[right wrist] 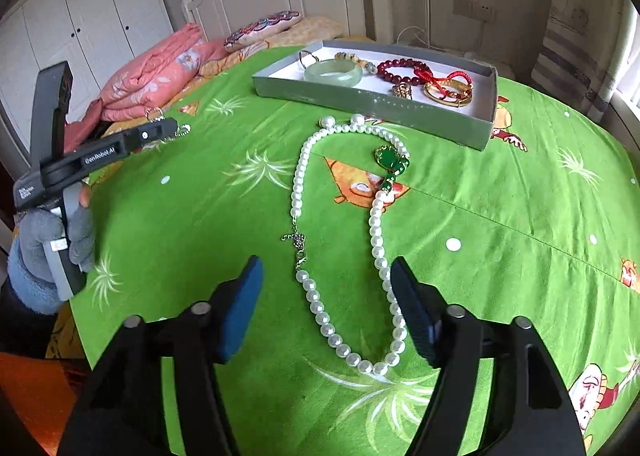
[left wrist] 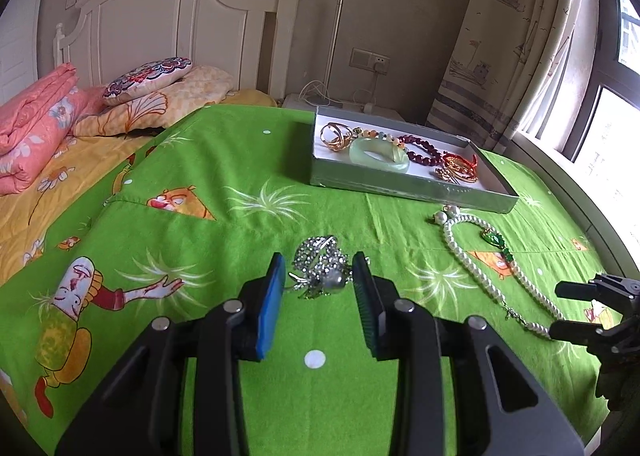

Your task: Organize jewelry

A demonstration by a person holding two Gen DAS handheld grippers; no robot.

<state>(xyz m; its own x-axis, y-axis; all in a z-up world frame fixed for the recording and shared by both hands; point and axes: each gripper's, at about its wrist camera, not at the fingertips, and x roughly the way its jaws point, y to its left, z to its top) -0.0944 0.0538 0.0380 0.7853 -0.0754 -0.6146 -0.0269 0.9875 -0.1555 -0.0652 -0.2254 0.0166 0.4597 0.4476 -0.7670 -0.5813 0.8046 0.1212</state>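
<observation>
Right tool (right wrist: 328, 262) hangs over the near part of the green-covered table (right wrist: 520, 216) with its jaws well apart and nothing gripped. The lower loop of a pearl necklace (right wrist: 376, 232) lies flat on the cloth between its two pads; the right-side strand runs just beside the right pad, and whether they touch cannot be told. The necklace stretches away toward the middle of the table, where a green pendant (right wrist: 390, 160) rests on its right strand.

Left tool (left wrist: 320, 268) is closed to a narrow gap on a sparkly silver brooch (left wrist: 320, 264), pinched between the blue pads. In the right wrist view it is lifted clear of the cloth near the table's left edge, carried by a hand in a grey glove (right wrist: 52, 248).

Near the far edge sits a shallow grey box (right wrist: 360, 98). Inside lie a pale green bangle (right wrist: 332, 72), a red bead bracelet (right wrist: 400, 68) and a gold bangle (right wrist: 448, 94) with red cord. Beyond the left edge, a folded pink quilt (right wrist: 152, 72) lies on a bed.
</observation>
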